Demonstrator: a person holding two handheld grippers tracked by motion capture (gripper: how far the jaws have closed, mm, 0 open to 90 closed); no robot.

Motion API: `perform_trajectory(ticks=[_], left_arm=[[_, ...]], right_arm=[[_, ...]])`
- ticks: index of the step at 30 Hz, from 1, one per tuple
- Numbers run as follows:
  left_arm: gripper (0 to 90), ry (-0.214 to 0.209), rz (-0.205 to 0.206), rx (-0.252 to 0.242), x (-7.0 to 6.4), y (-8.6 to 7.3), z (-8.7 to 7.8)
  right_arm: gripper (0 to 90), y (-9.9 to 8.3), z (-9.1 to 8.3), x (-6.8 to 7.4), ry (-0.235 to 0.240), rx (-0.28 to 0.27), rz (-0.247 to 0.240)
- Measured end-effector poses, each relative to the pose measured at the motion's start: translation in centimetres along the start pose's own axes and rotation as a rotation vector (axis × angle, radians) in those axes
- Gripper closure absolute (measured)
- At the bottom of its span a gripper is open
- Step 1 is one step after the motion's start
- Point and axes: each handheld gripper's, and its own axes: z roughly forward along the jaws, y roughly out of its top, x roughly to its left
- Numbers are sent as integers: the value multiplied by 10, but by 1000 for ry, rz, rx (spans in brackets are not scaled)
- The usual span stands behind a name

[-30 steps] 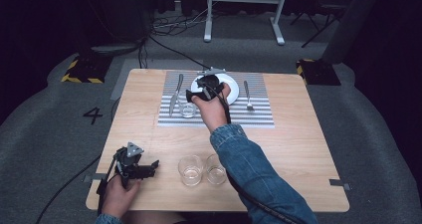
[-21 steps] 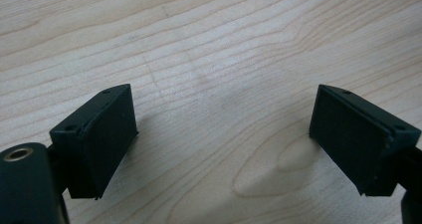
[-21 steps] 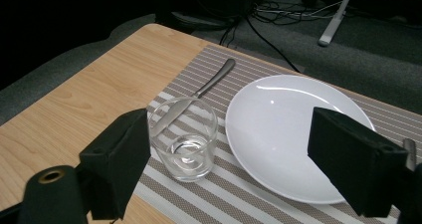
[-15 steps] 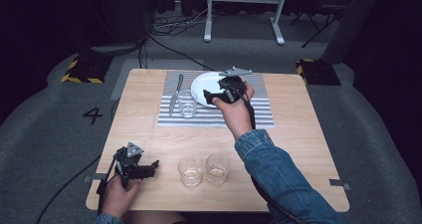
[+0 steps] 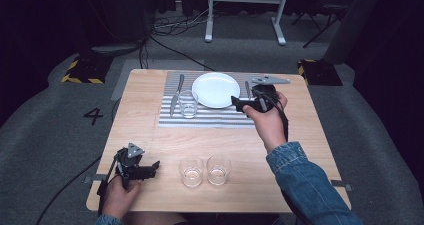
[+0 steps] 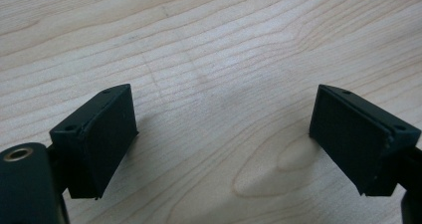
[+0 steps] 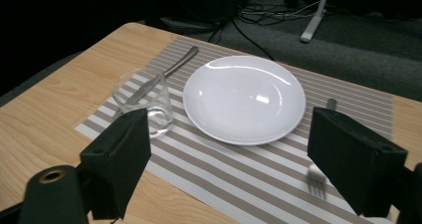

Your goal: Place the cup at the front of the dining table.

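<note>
Right tongs (image 5: 239,104): jaws spread wide and empty, held over the right part of the striped placemat (image 5: 215,115), pointing leftward across the table toward the plate.
Right tongs, own view (image 7: 226,171): the plate sits straight ahead between the two black jaws; the glass is ahead and off to the left jaw's side.
Nearest thing: the fork (image 5: 247,89), lying on the placemat just beside the right tongs, between them and the plate's right rim; in the right gripper view its tines (image 7: 315,178) show close by the right jaw.
Fork's long axis: runs away from the person, roughly parallel to the knife, so across the line in which the tongs now point.
Plate (image 5: 216,89): white, bare, centred on the placemat, just past the fork.
Glass (image 5: 188,104): upright on the placemat, left of the plate, touching or just beside the knife (image 5: 176,92).
Left tongs (image 5: 150,169): jaws wide and empty, low over bare table (image 6: 209,84) at the near left corner.
Spare glasses (image 5: 205,170): two, upright, side by side near the front edge, between the hands, closer to the left tongs.
Nearer hand: the right, by far, for anything on the placemat.
</note>
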Motion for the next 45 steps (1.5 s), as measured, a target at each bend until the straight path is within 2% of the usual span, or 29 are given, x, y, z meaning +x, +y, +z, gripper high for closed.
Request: perform_trajectory(ticks=[5, 13, 16, 21, 24, 31, 38, 45], left_arm=[[115, 1, 1, 0, 0, 0, 0], [115, 0, 1, 0, 0, 0, 0], [115, -1, -1, 0, 0, 0, 0], [115, 1, 1, 0, 0, 0, 0], [115, 0, -1, 0, 0, 0, 0], [115, 0, 0, 0, 0, 0, 0], [115, 1, -1, 0, 0, 0, 0], [115, 0, 0, 0, 0, 0, 0]], right_arm=[[177, -11, -16, -15, -15, 3, 17], [184, -25, -38, -29, -16, 16, -8], [186, -33, -46, -37, -11, 22, -4], [185, -55, -55, -48, -6, 23, 18], [185, -70, -59, -54, -13, 24, 15], [181, -101, -71, -72, -20, 36, 62], [178, -127, -78, -87, -29, 81, 59], [170, -147, -82, -95, -36, 118, 68]])
